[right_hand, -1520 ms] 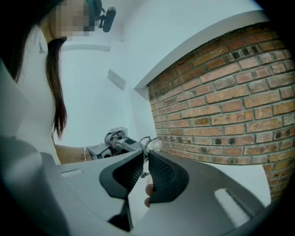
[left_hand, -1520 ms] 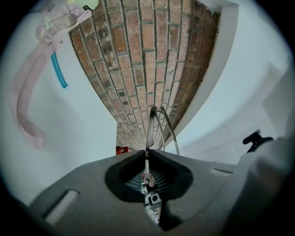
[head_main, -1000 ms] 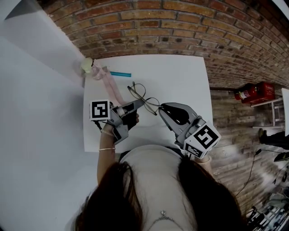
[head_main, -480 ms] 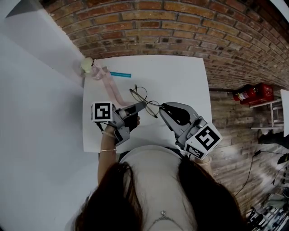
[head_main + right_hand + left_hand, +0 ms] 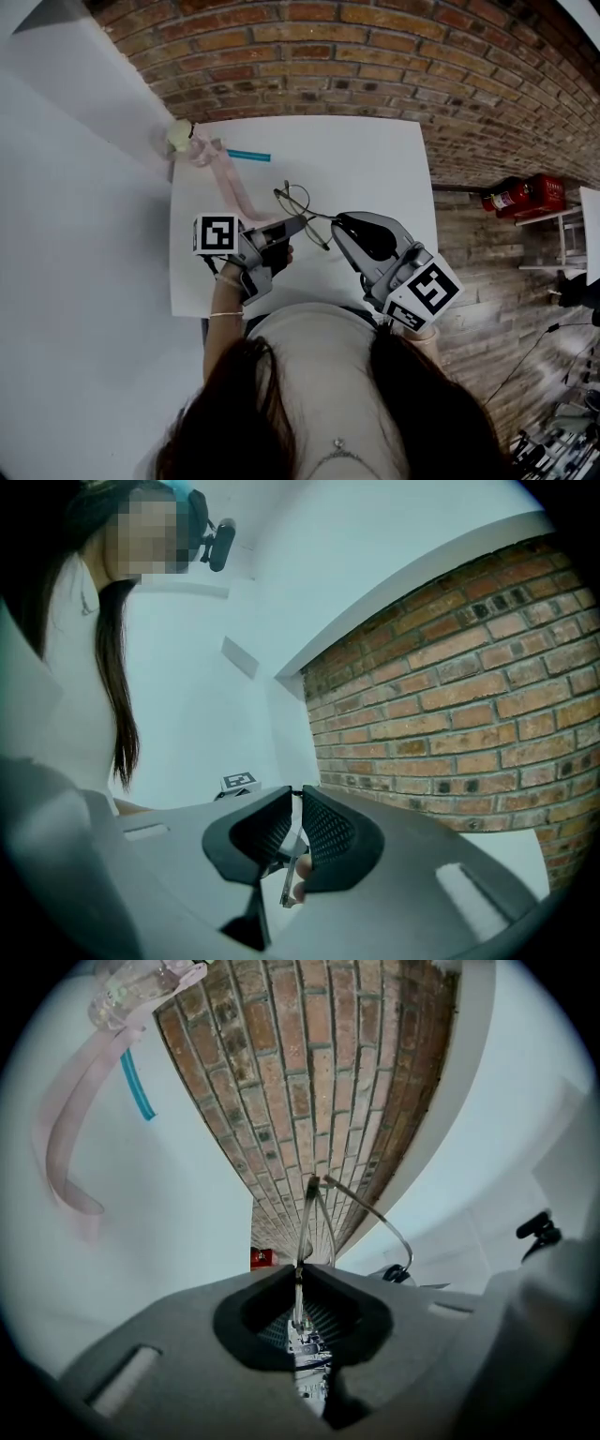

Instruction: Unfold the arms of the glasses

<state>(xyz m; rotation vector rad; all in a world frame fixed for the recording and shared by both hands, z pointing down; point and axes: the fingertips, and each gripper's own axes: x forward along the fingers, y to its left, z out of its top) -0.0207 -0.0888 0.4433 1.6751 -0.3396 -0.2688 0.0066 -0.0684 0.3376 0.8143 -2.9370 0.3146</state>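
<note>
The left gripper (image 5: 298, 222) has its jaws pressed together on a thin wire part of the glasses (image 5: 296, 201), which are held over the white table (image 5: 375, 159). The right gripper (image 5: 336, 224) is nearly closed too, with a slim arm of the glasses between its jaws. The risk here seems to be bending: if the grippers pull apart against the hinge's own turn, the fine metal could twist, or slip out and drop on the table. No brand or writing can be read; the marker cubes (image 5: 217, 233) carry only black and white squares, and any label on the red canister (image 5: 525, 194) is too small
</note>
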